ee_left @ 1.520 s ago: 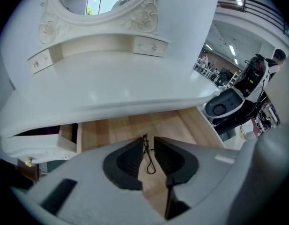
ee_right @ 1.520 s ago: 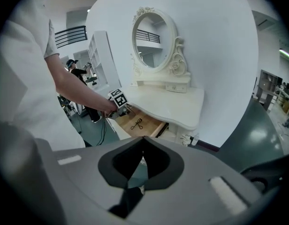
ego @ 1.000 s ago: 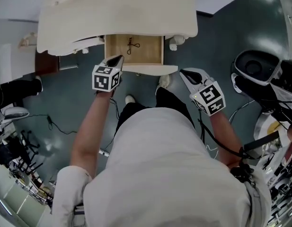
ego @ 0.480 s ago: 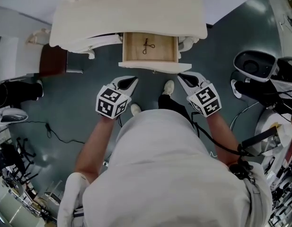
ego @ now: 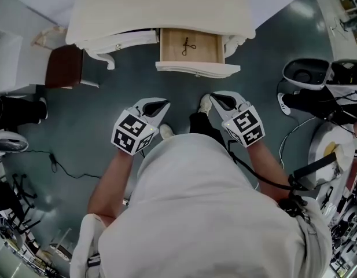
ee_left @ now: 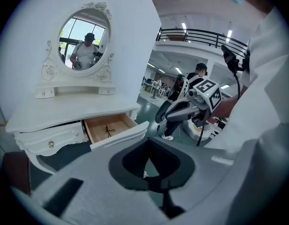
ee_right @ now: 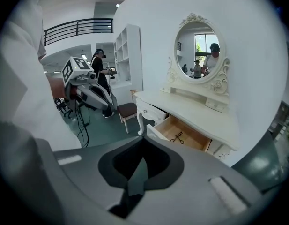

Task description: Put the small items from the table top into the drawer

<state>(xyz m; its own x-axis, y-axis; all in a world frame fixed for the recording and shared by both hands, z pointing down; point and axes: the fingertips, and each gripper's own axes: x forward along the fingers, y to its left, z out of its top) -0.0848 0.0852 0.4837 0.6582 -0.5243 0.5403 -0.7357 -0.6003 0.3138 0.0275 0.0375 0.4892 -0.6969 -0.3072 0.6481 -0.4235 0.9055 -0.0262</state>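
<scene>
The white dressing table stands at the top of the head view with its wooden drawer pulled open. A small dark wiry item lies on the drawer's floor, and shows again as the item and the item. My left gripper and right gripper hang over the floor, well short of the drawer and close to my body. Both are shut with nothing in them. The left gripper and right gripper show their jaw tips meeting.
A brown stool stands left of the table. A black-and-white machine and cables are at the right, another cable at the left. My shoes are below the drawer. An oval mirror stands on the table.
Both grippers have drawn back from the drawer's front toward my body. The table and open drawer now sit farther off in the head view.
</scene>
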